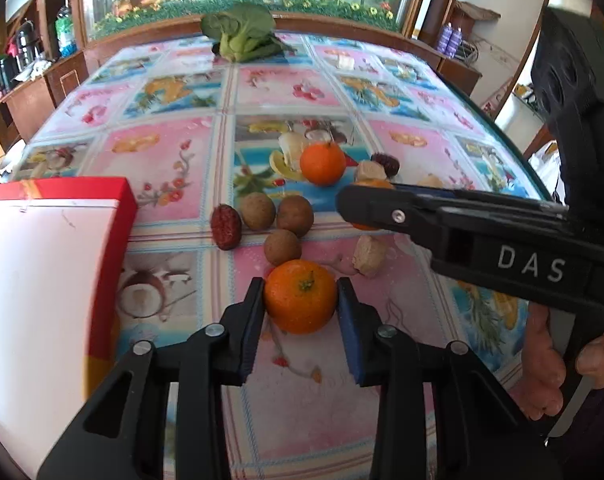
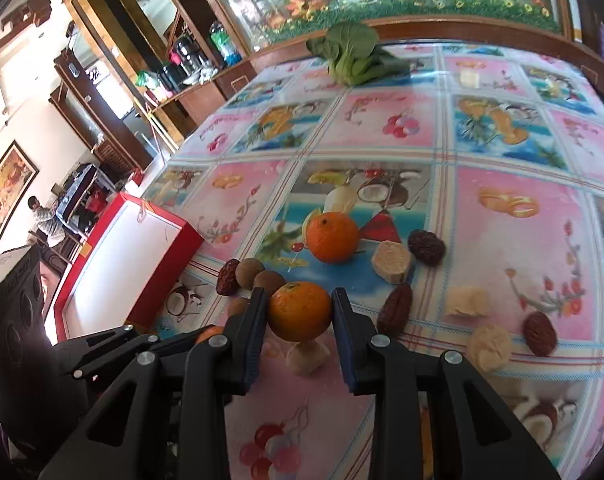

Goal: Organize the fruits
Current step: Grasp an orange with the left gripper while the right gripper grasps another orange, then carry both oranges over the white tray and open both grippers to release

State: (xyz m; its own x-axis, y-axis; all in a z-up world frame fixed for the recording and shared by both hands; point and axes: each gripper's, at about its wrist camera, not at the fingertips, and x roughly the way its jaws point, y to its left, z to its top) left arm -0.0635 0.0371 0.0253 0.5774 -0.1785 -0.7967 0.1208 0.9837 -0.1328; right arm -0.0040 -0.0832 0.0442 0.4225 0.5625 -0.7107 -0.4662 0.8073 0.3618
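Note:
My left gripper [image 1: 300,296] is shut on an orange [image 1: 300,296] just above the tablecloth. My right gripper [image 2: 300,310] is shut on another orange [image 2: 300,312], lifted over a pale chunk [image 2: 307,356]; it also shows in the left wrist view [image 1: 365,204]. A third orange [image 1: 323,163] [image 2: 332,237] lies on the table further back. Three brown longans [image 1: 280,220] and a red date [image 1: 225,227] lie just beyond the left gripper. More dates [image 2: 425,247] and pale chunks [image 2: 391,267] lie to the right. A red box with a white inside [image 1: 42,264] [image 2: 130,256] stands at the left.
A bunch of leafy greens [image 1: 242,34] [image 2: 353,54] lies at the far end of the table. The fruit-print tablecloth [image 1: 174,160] covers the table. Wooden shelves with bottles and flasks [image 2: 182,64] stand beyond the left edge.

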